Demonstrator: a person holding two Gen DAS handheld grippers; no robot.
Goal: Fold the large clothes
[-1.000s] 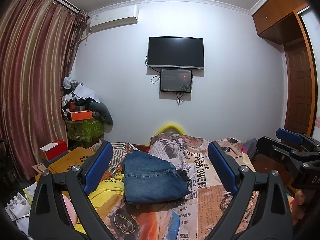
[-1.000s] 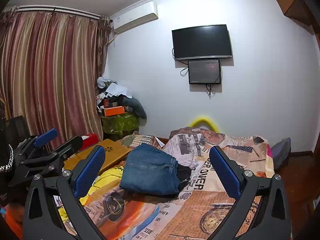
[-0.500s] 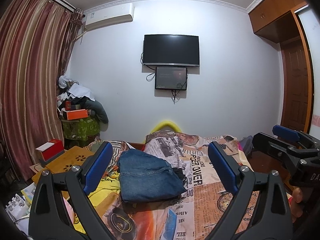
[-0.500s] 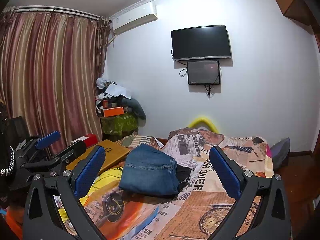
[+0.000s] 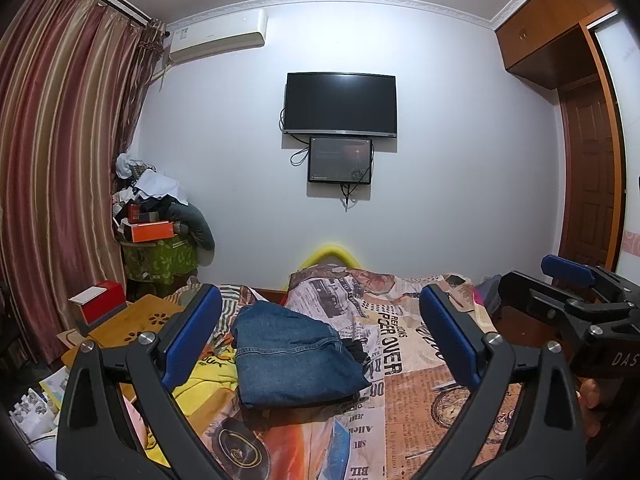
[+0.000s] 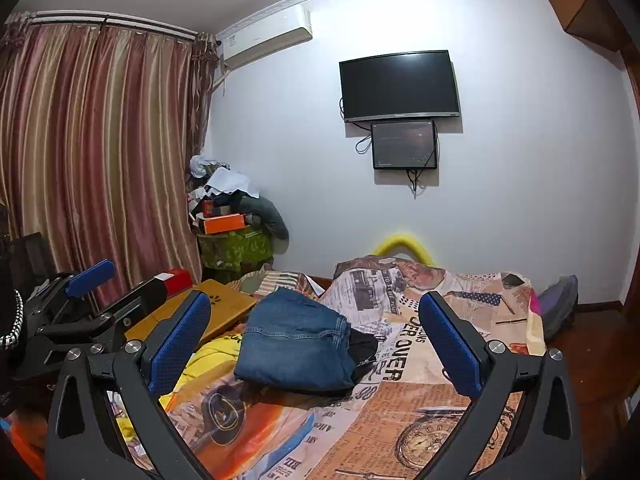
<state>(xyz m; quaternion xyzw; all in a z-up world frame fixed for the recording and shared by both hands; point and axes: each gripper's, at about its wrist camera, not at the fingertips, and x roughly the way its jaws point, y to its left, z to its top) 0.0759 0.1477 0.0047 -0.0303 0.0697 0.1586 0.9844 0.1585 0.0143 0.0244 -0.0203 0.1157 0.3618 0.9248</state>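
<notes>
1. Compared with a second ago, the left wrist view has tipped upward: the folded blue jeans (image 5: 294, 354) and the bed sit lower in the picture and more of the ceiling shows. The right wrist view has hardly changed; the jeans (image 6: 296, 344) keep the same place between the fingers.

2. The jeans lie folded in a compact stack on the newspaper-print bedspread (image 5: 404, 364), with a dark garment (image 5: 354, 350) poking out from under their right edge. A yellow garment (image 5: 206, 376) lies just beside them on the left, next to a wooden lap table (image 5: 120, 326) carrying a red box (image 5: 100, 300).

3. In both wrist views the jeans lie ahead of the fingertips and apart from them, framed in the gap between the two blue pads; nothing touches the denim.

4. The left gripper (image 5: 320, 334) is spread wide, its blue pads (image 5: 192, 336) far apart and empty. It is held above the near end of the bed and points toward the wall with the television (image 5: 340, 104).

5. The right gripper (image 6: 316, 342) is likewise spread wide and holds nothing. It appears at the right edge of the left wrist view (image 5: 566, 280), well apart from the jeans, and the left gripper shows at the left edge of the right wrist view (image 6: 90, 280).
</notes>
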